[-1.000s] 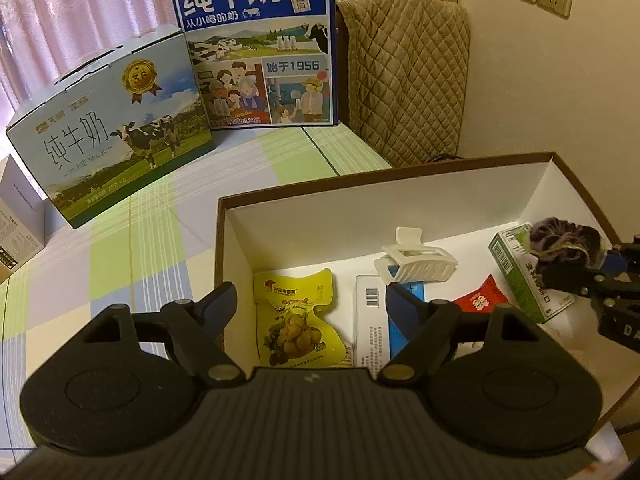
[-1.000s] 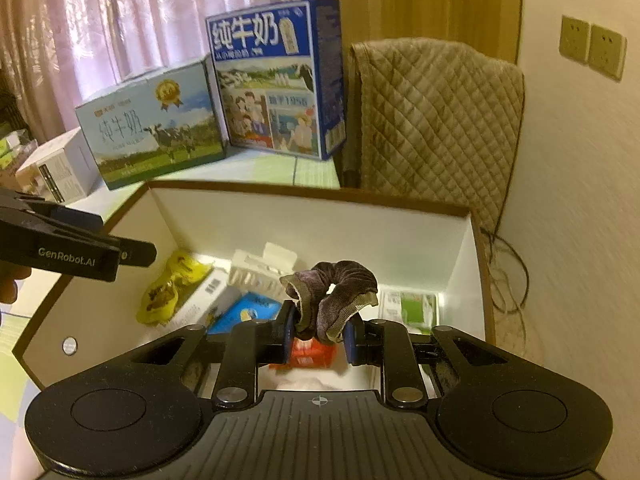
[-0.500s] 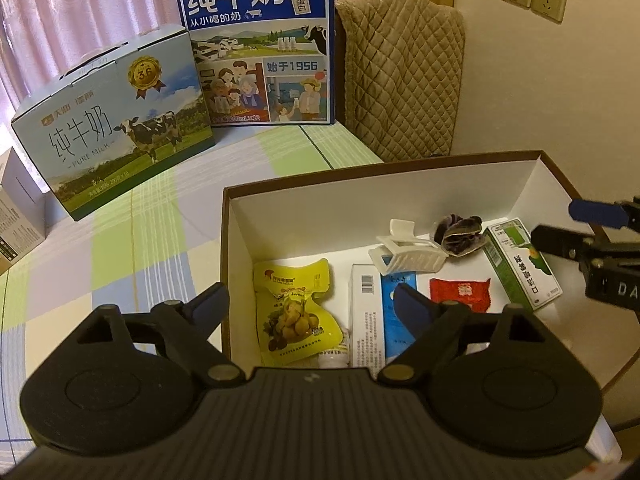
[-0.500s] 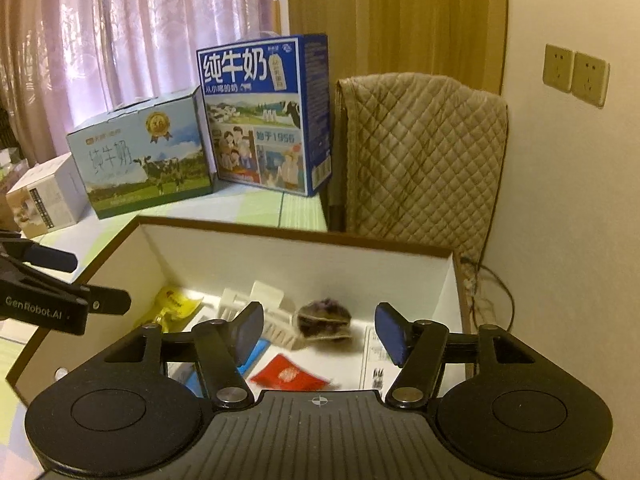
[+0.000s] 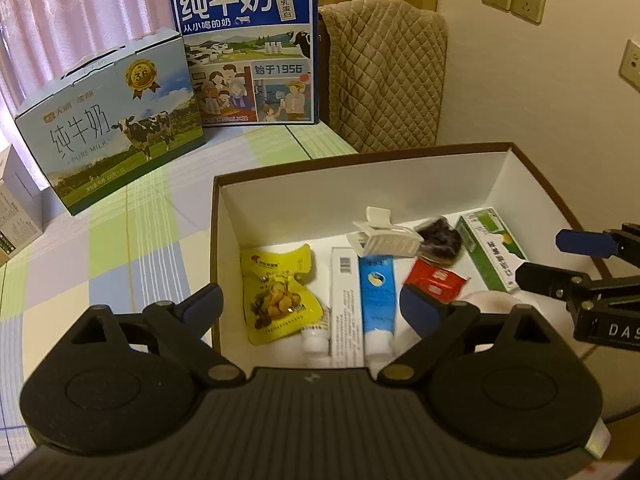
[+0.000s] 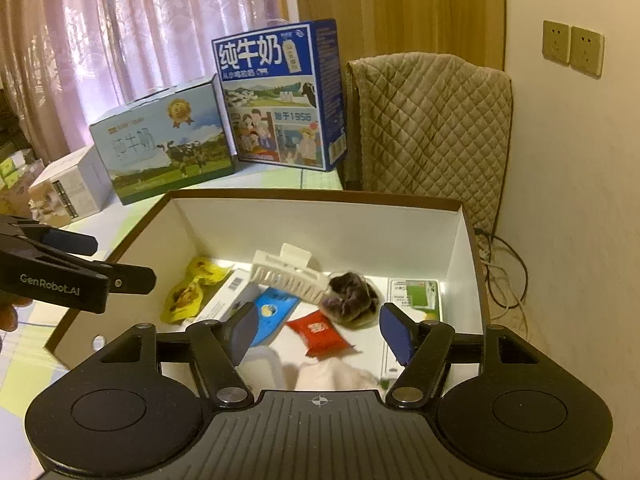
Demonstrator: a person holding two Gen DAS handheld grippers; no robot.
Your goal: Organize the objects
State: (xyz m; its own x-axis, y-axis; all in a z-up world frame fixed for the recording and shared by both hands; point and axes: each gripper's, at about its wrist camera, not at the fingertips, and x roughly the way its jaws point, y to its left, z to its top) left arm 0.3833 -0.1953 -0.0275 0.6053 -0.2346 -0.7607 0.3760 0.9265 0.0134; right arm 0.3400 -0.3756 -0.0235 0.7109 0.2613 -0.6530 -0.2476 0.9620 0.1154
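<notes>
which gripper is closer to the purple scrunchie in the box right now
Right. The right gripper hangs open just above and in front of the purple scrunchie, which lies nearly between its jaws. The left gripper is open over the yellow snack pouch, further from it.

A dark purple scrunchie lies crumpled on the floor of the white-lined box, touching the white hair claw, between it and the green carton
</notes>
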